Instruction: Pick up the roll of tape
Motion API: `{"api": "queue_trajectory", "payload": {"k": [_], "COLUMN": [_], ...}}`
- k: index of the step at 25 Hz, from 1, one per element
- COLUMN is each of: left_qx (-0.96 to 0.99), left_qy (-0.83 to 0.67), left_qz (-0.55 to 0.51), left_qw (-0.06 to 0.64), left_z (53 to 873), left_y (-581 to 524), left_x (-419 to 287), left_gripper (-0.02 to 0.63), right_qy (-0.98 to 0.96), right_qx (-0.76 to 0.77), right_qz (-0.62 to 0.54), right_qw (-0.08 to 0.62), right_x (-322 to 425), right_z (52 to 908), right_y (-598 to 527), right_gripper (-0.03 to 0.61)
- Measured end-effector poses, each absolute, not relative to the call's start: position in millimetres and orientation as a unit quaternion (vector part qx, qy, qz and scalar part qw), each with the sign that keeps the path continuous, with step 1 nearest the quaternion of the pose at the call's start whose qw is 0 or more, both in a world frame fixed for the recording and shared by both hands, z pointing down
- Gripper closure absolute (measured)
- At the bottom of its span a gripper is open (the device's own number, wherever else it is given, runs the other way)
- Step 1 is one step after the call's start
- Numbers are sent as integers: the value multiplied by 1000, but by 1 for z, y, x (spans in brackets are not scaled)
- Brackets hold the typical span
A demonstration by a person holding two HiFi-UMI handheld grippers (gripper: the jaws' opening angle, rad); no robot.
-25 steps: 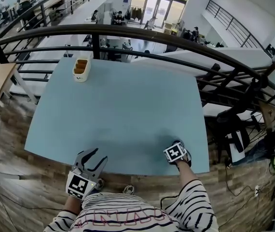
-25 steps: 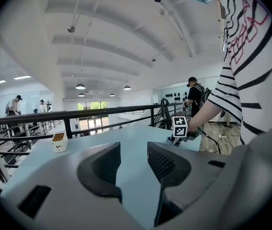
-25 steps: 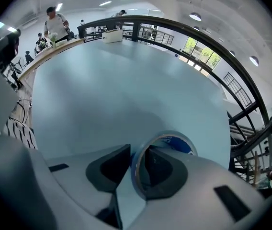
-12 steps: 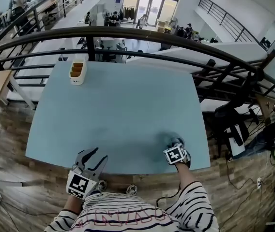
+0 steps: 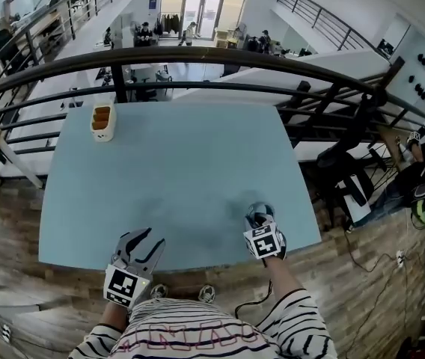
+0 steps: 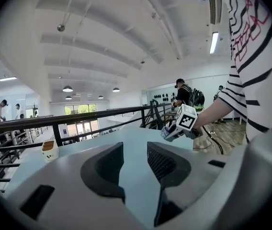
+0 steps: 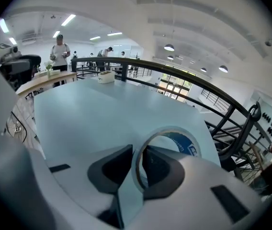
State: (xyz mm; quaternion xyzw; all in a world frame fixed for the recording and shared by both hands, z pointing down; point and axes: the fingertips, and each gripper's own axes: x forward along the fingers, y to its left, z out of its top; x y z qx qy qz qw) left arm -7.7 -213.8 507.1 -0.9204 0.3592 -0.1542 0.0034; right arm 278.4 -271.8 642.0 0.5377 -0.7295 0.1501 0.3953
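The roll of tape (image 7: 185,145) is a clear ring with a blue inner core. It hangs above the light blue table (image 5: 175,163), its wall pinched between the jaws of my right gripper (image 7: 137,153), which are closing on it. In the head view the right gripper (image 5: 257,219) sits near the table's front right, tilted down, with the tape roll (image 5: 255,213) at its tip. My left gripper (image 5: 139,244) hovers at the table's front left edge, open, with nothing between its fingers (image 6: 108,159). The left gripper view also catches the right gripper (image 6: 173,133) off to the right.
A cream container (image 5: 102,121) with orange contents stands at the table's far left corner. A dark metal railing (image 5: 197,52) curves round behind the table, with a drop to a lower floor beyond. Wooden floor lies to the left and right.
My right gripper has lifted off the table with the tape roll between its jaws and tipped further down. The left gripper has stayed where it was.
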Motion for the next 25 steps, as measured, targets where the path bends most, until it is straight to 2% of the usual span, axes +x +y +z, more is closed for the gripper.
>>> {"api": "queue_trajectory", "payload": {"k": [7, 11, 13, 25], "left_qx": [-929, -936, -940, -956], "left_qy": [337, 321, 310, 256], "left_qz": [-150, -144, -144, -143], "left_qw": [5, 6, 8, 25], "left_z": [509, 508, 507, 506], "left_y": [-225, -231, -232, -232], "left_x": [-8, -8, -8, -19], "left_gripper": [468, 536, 549, 586], "right_qy": [-747, -763, -770, -776], "right_qx": [568, 576, 578, 603], "right_qz": [145, 131, 123, 94], "right_qw": [313, 262, 240, 161], "right_x": [242, 211, 195, 119], "right_z": [596, 563, 548, 503], "right_y": [-248, -236, -229, -191], "right_gripper": [500, 500, 500, 500]}}
